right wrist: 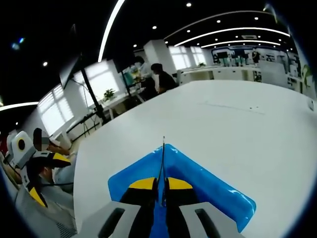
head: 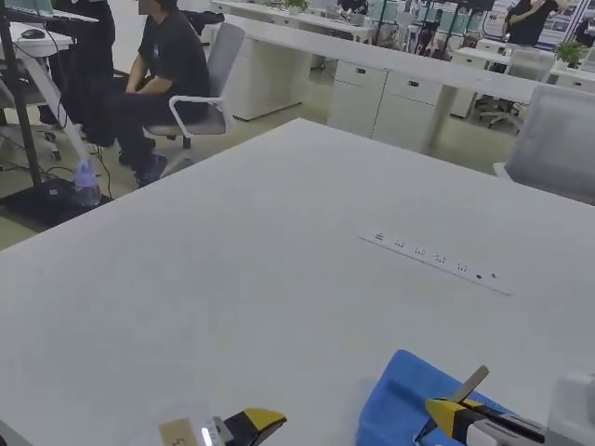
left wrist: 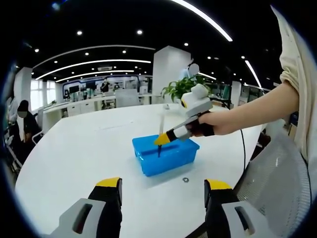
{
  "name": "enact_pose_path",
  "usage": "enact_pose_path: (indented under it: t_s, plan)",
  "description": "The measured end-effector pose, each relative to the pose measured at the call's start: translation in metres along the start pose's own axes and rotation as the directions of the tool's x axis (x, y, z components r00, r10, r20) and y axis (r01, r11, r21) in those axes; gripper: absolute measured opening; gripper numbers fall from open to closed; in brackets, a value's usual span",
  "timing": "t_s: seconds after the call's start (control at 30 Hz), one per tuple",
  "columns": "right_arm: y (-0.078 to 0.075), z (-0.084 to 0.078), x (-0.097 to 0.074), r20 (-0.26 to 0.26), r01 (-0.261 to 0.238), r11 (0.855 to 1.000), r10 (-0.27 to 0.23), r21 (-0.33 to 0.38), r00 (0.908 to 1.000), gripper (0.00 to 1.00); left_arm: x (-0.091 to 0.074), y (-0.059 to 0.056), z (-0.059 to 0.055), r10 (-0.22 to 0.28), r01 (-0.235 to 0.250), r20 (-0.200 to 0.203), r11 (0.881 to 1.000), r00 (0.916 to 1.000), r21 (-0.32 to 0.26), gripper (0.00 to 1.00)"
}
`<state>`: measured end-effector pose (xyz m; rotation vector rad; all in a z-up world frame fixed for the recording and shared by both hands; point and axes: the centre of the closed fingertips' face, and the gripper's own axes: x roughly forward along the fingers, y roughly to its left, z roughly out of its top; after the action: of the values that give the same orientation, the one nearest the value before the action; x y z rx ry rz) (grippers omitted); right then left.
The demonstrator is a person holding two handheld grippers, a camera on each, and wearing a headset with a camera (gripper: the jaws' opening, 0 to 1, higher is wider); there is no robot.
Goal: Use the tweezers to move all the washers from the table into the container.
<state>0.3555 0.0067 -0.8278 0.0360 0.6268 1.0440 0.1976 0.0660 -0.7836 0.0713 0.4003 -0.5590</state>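
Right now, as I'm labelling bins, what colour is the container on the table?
The container is bright blue; the left gripper view shows it best.

surfaces on my feed, as i see them
smooth matt white table, glossy blue plastic container, thin grey metal tweezers, one small metal-looking washer.

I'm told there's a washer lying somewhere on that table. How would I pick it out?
Find the big white table, then the blue container on it. On the bare tabletop beside the container, on its near side in the left gripper view, lies the washer: a tiny dark ring, flat against the white, unlike the big blue box.
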Motion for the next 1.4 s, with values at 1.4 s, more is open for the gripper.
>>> enact_pose_path:
  t_s: [1.4]
  plan:
    - [0.062, 0.028, -0.058, 0.219, -0.09, 0.992, 0.069, 0.091, 0.9733, 0.04, 0.001, -0.003, -0.002, -0.014, 0.014, -0.009, 1.0, 0.9999, 0.018, 0.66]
